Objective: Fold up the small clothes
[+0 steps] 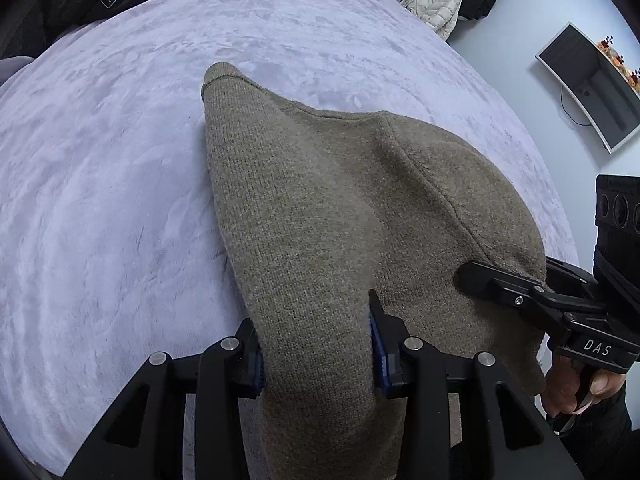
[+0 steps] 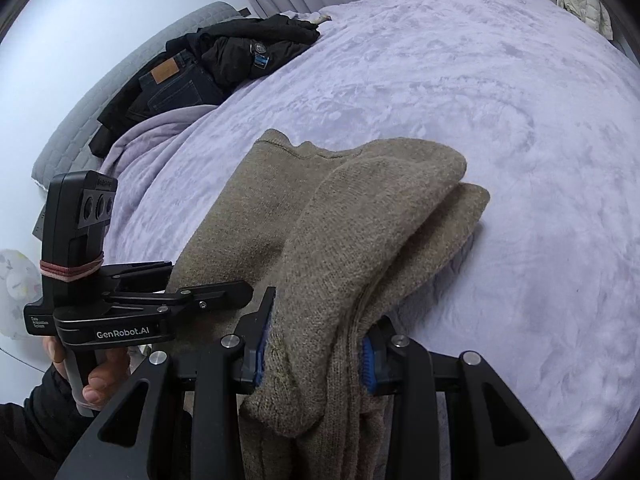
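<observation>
A bed [image 1: 120, 200] covered with a pale lilac plush blanket fills both views, and a pleated light curtain hangs behind its far edge. Taking the bed as the landmark: at its far corner beside the grey padded headboard [image 2: 80, 120] lies a heap of dark clothes [image 2: 224, 60], a black jacket with a pair of dark jeans next to it. Beyond the opposite far corner of the bed a cream quilted jacket [image 1: 436, 4] and a black garment hang. Off the bed's side, against the white wall, stands a curved monitor [image 1: 592, 84].

Near the middle of the bed's near half is the olive-brown knitted sweater [image 1: 320, 208]. It is lifted at the near end while its far hem still lies on the blanket. In the right wrist view a folded part lies doubled over on the sweater's right side.

The left gripper [image 1: 318, 354] is clamped on a thick bunch of the knit, blue pads pressing it from both sides. The right gripper [image 2: 314, 354] is likewise clamped on a gathered bunch of the sweater, fabric filling the gap between its pads. Each gripper is held by a hand [image 2: 100, 380] in a dark sleeve; the other hand [image 1: 572, 388] shows at the left wrist view's edge.
</observation>
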Tool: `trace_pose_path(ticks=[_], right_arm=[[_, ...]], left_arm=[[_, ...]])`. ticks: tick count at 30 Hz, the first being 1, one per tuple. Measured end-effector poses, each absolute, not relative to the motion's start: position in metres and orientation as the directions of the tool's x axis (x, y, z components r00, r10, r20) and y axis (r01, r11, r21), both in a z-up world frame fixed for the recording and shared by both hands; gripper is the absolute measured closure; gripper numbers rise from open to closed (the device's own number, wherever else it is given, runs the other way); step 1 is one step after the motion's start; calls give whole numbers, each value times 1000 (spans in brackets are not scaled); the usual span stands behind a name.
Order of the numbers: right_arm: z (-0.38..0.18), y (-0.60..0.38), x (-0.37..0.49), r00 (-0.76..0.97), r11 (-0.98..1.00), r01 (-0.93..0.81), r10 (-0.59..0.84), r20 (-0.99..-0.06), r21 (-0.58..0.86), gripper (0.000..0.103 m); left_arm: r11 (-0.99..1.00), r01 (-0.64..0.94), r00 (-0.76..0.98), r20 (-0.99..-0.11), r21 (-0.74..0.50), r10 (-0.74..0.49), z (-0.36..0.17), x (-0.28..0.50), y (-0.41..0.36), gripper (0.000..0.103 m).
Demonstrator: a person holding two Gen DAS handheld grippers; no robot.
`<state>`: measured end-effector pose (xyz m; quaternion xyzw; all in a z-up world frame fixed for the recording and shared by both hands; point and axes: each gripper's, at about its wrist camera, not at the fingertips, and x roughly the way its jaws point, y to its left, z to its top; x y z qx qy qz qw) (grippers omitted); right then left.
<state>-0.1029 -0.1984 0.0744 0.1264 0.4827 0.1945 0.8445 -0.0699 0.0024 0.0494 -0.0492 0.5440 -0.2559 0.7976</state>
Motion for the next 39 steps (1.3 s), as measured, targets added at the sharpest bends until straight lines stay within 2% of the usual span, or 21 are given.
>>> trace_pose_path(ticks=[3, 5, 6, 7, 9, 11, 15, 17, 21, 24, 26, 28, 32, 34, 37, 39], right_arm=[[65, -201, -110, 482, 895, -203, 444, -756, 397, 64], [61, -205, -111, 485, 895, -190, 443, -754, 404, 56], [59, -209, -111, 476, 898, -172, 436, -764, 405, 53], [58, -213, -111, 473, 903, -149, 423, -773, 403, 44], [61, -227, -116, 481, 908, -109, 404, -778, 404, 41], [76, -242, -127, 532, 914, -114, 387, -753, 389, 41], [117, -231, -144, 623, 927, -265, 375, -687, 265, 41], [125, -206, -145, 609, 908, -385, 385, -693, 167, 41], [102, -169, -138, 554, 856, -516, 353, -754, 22, 41], [73, -173, -134, 502, 852, -523, 326, -801, 19, 41], [62, -185, -132, 491, 857, -509, 370, -788, 85, 41], [59, -192, -131, 492, 857, -500, 403, -772, 129, 40], [79, -192, -125, 493, 851, -509, 410, -767, 128, 39], [92, -194, -115, 537, 857, -506, 403, -741, 100, 30], [97, -192, -85, 546, 863, -501, 373, -751, 65, 29], [90, -189, -63, 512, 858, -510, 365, -778, 66, 29]], left_arm=[[872, 362, 326, -832, -330, -449, 47, -79, 1, 53], [897, 363, 376, -841, -252, -389, 48, -86, 0, 24], [909, 360, 408, -841, -209, -355, 51, -89, 2, 20], [914, 361, 433, -836, -182, -338, 55, -91, 4, 20], [925, 353, 486, -818, -140, -309, 71, -97, 17, 20], [928, 337, 521, -790, -157, -323, 88, -97, 28, 20], [828, 444, 437, -723, -343, -534, 115, -82, 18, 20], [790, 496, 401, -713, -359, -576, 113, -76, 0, 20], [785, 523, 308, -785, -333, -538, 76, -68, -28, 20], [794, 538, 309, -809, -285, -500, 52, -71, -29, 20], [793, 549, 328, -805, -262, -493, 51, -76, -31, 20], [795, 561, 330, -819, -230, -470, 56, -79, -34, 20], [796, 552, 333, -809, -249, -484, 82, -59, -34, 20], [828, 526, 353, -835, -196, -422, 82, -37, -40, 20], [866, 477, 304, -895, -153, -326, 56, 2, -49, 20], [880, 442, 266, -912, -173, -313, 41, 19, -49, 20]])
